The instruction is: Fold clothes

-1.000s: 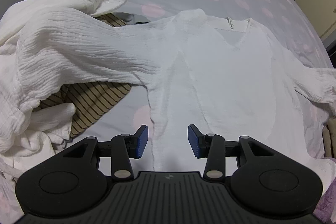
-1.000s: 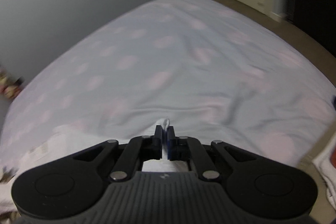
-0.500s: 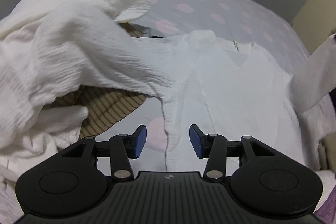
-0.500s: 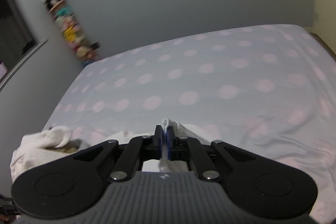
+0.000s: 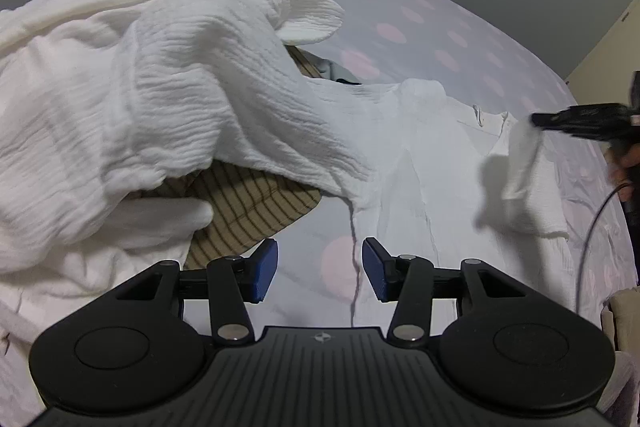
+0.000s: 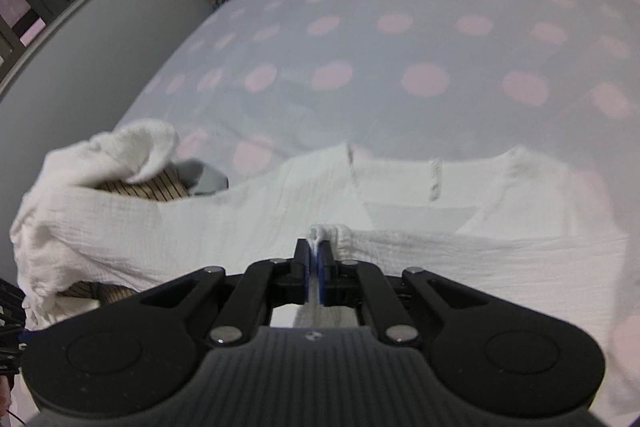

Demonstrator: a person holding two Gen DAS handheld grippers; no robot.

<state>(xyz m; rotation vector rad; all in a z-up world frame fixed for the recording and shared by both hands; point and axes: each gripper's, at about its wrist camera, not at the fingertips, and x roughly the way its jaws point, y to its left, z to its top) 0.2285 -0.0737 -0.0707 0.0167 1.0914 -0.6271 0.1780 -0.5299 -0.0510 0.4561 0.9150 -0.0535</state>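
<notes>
1. The white crinkled cotton-gauze blouse is matt, its weave finely ribbed and rough-looking (most clearly on the bunched sleeve).
2. The tan cloth with thin dark stripes looks smoother and flatter, also matt.
3. The lilac bedsheet with pink dots is soft, matt cloth, lightly creased near the blouse.
4. The left gripper is matt black plastic with blue pads, dull metal pivot pins and a ribbed body.
5. The right gripper is of the same matt black plastic.
</notes>
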